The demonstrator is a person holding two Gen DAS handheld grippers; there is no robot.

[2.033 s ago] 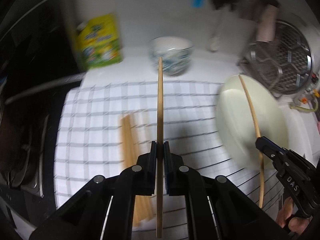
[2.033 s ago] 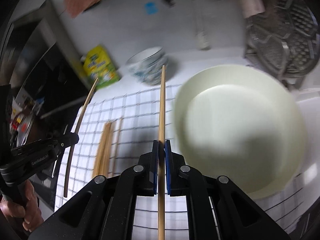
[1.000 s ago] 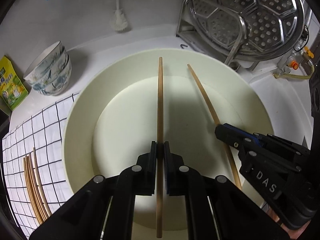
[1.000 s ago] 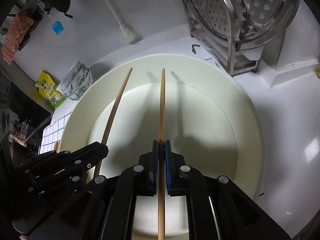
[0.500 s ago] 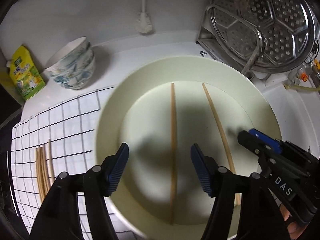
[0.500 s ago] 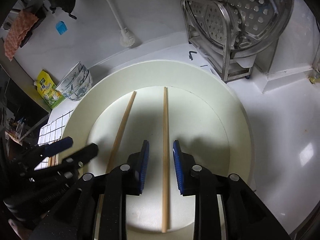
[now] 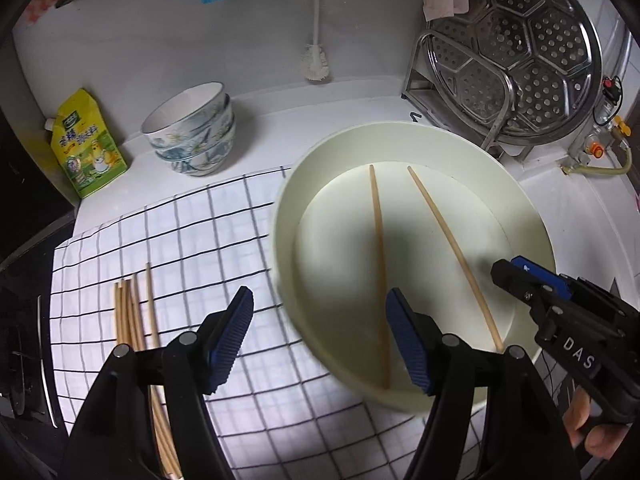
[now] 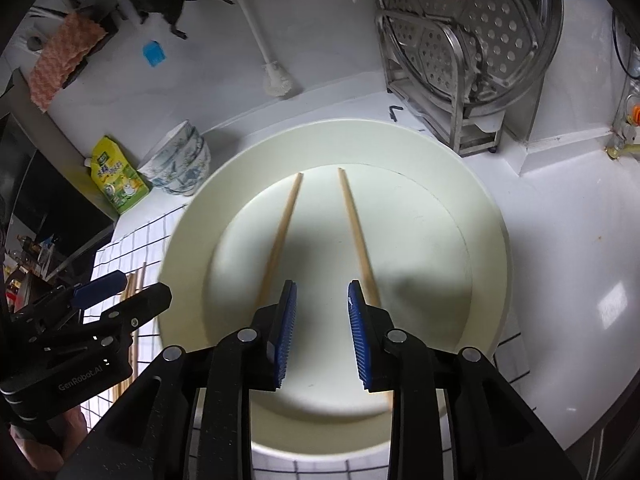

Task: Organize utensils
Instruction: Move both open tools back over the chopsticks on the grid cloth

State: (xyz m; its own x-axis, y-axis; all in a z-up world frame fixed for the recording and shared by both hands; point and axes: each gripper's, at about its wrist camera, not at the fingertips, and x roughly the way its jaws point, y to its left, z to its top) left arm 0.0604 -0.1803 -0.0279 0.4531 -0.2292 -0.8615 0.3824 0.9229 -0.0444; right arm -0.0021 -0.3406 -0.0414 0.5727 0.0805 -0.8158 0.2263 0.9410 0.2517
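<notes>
Two wooden chopsticks lie loose side by side on the cream plate (image 7: 400,130), one to the left (image 7: 378,248) and one to the right (image 7: 452,252). My left gripper (image 7: 320,292) hangs above the plate's left rim, its jaws opening, with nothing between the blue pads. My right gripper (image 8: 322,284) hovers over the plate (image 8: 480,208), jaws opening, empty. Below it lie the left chopstick (image 8: 280,236) and the right chopstick (image 8: 354,224), whose near end runs under the right pad. Each gripper shows in the other's view: right gripper (image 7: 510,270), left gripper (image 8: 140,286). A bundle of several chopsticks (image 7: 128,320) lies on the checked cloth (image 7: 180,240).
Stacked patterned bowls (image 7: 192,128) and a green pouch (image 7: 86,144) stand behind the cloth. A metal steamer tray on a rack (image 7: 512,56) stands behind the plate at the right. A white brush (image 7: 316,64) leans on the back wall. A dark stove edges the left side.
Both grippers went from shut on one chopstick each to open, leaving the chopsticks lying on the plate. Both have drawn back and up, and the left one shifted toward the cloth.
</notes>
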